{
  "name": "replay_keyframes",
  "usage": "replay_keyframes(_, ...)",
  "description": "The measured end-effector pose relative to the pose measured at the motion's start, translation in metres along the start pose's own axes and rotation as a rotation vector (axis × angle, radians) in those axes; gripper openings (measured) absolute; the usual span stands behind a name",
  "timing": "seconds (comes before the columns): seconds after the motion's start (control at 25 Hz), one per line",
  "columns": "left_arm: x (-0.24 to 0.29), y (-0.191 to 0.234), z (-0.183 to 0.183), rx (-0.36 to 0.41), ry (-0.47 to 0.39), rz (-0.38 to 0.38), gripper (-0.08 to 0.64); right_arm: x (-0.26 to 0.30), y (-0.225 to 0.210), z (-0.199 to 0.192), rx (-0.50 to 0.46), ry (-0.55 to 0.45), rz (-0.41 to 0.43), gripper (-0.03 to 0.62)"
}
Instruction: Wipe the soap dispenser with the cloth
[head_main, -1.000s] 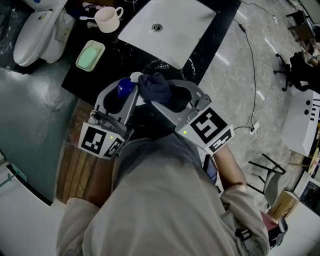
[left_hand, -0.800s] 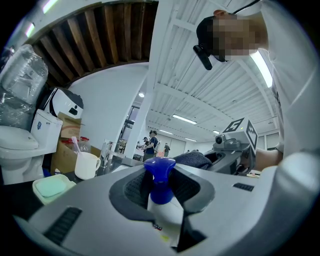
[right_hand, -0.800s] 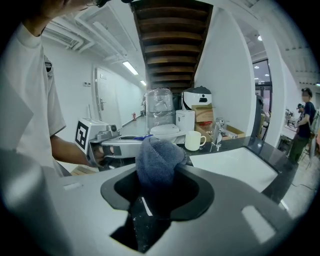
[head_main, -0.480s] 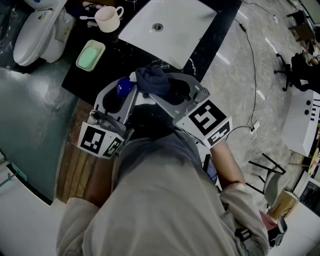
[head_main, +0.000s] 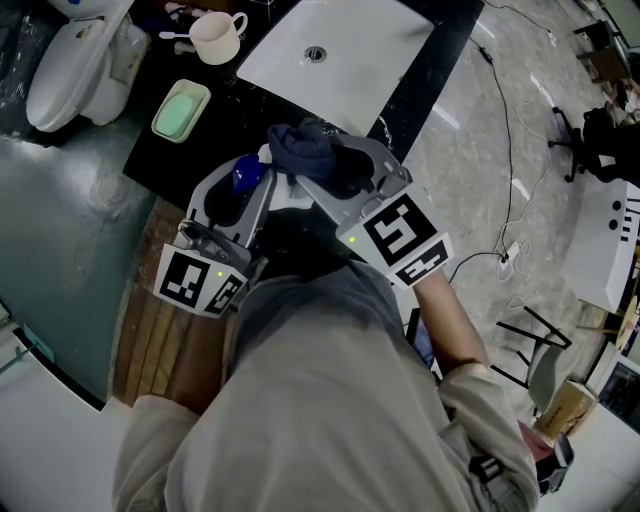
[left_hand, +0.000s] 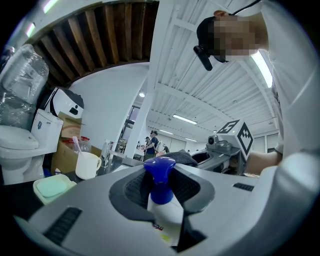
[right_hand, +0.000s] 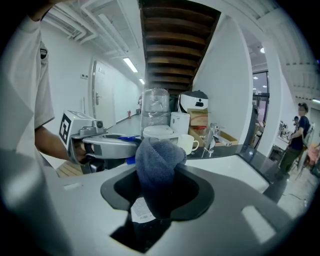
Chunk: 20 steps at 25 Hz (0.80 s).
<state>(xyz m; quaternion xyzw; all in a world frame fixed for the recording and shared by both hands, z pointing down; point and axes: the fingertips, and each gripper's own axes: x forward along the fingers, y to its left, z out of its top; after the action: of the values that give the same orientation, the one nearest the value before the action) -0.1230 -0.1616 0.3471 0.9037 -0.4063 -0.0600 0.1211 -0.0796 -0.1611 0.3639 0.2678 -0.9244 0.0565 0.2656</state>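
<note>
My left gripper (head_main: 243, 190) (left_hand: 161, 192) is shut on the soap dispenser (left_hand: 161, 204), a white bottle with a blue pump top (head_main: 248, 175). The bottle stands upright between the jaws. My right gripper (head_main: 330, 165) (right_hand: 156, 187) is shut on a dark blue-grey cloth (head_main: 305, 148) (right_hand: 156, 167), bunched up and sticking out past the jaws. In the head view the cloth sits just right of the blue pump top, right beside it; whether they touch I cannot tell. Both grippers hover over the near edge of the black counter (head_main: 165, 158).
A white sink basin (head_main: 335, 55) lies beyond the grippers. On the counter's left stand a green soap dish (head_main: 180, 110) and a pink mug (head_main: 215, 40) holding a toothbrush. A white toilet (head_main: 75, 65) is at far left. Cables trail over the floor at right.
My right gripper with the cloth has shifted left and a little away from me, bringing the cloth closer over the dispenser's top. The left gripper and bottle have stayed still.
</note>
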Motion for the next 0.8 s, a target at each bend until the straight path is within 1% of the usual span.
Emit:
replay_keyframes(0.2, 0.001, -0.002, 0.0, 0.01, 0.0, -0.006, 0.095, 0.005, -0.009, -0.003, -0.005, 0.012, -0.029, 0.138)
replay_keyframes(0.52, 0.0, -0.002, 0.0, 0.016, 0.003, -0.005, 0.095, 0.012, -0.019, -0.012, 0.017, 0.025, -0.039, 0.137)
replay_keyframes(0.8, -0.001, -0.004, 0.0, 0.016, -0.001, -0.004, 0.095, 0.016, -0.022, -0.031, 0.025, 0.069, -0.051, 0.138)
